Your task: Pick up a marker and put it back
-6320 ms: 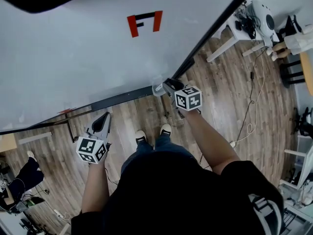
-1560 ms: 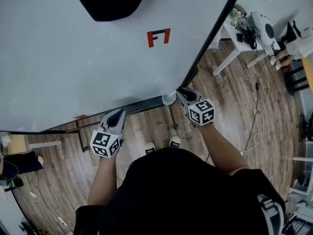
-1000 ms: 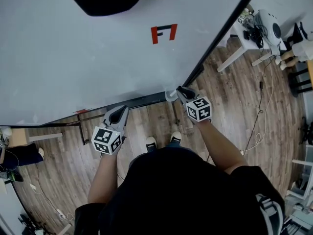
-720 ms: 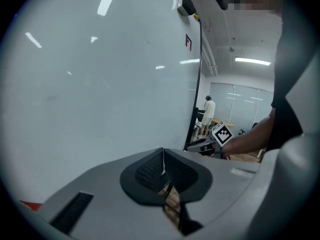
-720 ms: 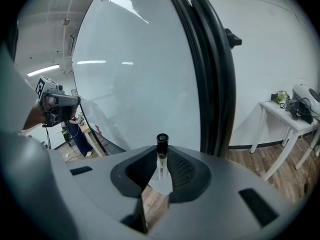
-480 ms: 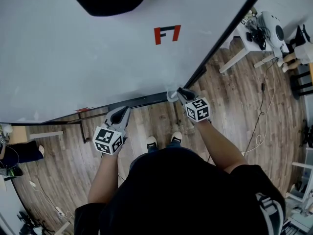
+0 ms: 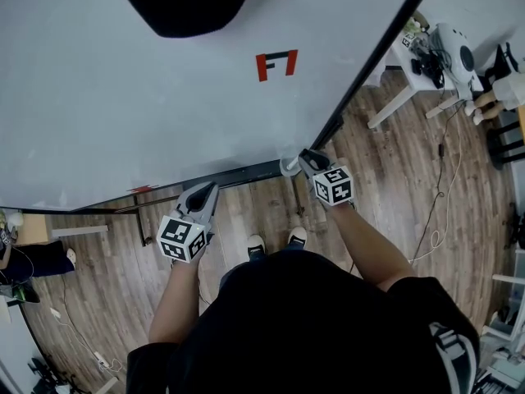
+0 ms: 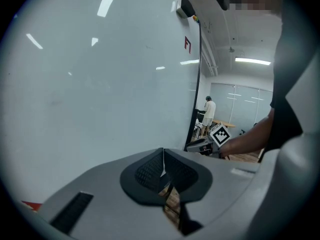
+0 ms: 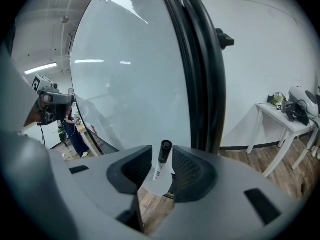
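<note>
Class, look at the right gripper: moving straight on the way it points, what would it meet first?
The marker, upright between the jaws of the right gripper, which have just been opening and look clear of it. Beyond it probably comes the whiteboard's black frame; depth is unclear.

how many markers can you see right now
1: the marker stands in the white holder between the jaws of the right gripper, which have just been opening. More may be hidden.

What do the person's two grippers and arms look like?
The left gripper and right gripper are grey wedges with black ribbed pads and a white cube of black square markers. Black short sleeves, forearms bare. The right jaws have just been opening round a marker.
</note>
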Motion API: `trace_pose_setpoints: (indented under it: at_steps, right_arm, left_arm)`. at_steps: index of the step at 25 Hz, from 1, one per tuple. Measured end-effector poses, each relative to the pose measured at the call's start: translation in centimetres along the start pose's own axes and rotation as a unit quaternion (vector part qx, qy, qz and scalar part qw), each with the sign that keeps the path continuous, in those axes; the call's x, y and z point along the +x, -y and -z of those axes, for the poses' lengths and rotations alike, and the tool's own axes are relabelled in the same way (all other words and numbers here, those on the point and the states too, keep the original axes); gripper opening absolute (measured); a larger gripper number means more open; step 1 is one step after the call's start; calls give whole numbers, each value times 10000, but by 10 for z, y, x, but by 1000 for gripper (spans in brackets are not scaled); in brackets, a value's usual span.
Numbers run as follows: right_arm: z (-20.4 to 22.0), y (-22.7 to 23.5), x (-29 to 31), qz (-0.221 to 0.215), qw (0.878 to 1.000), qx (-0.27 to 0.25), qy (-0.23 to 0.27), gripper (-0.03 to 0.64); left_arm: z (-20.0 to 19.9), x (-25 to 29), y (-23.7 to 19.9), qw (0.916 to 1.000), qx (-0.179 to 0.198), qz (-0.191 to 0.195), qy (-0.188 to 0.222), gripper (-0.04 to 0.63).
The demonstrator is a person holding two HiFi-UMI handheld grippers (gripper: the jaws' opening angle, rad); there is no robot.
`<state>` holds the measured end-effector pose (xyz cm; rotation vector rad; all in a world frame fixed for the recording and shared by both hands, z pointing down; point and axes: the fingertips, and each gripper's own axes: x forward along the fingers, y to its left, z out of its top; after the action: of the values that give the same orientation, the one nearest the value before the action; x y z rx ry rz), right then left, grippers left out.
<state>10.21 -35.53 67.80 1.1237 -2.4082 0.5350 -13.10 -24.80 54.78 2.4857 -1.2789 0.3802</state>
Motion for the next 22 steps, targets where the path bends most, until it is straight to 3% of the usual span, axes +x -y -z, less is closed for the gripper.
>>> trace_pose_setpoints:
  at_steps: [12, 22]
  right_arm:
    - [-39, 9, -59, 168, 9987, -97, 461, 152]
    - [-78, -13, -120, 224, 9938, -362, 1028, 94]
  left_arm:
    - [-13, 0, 4, 9997, 50, 28, 227, 14]
    - [-29, 2, 10, 9988, 202, 101, 426, 14]
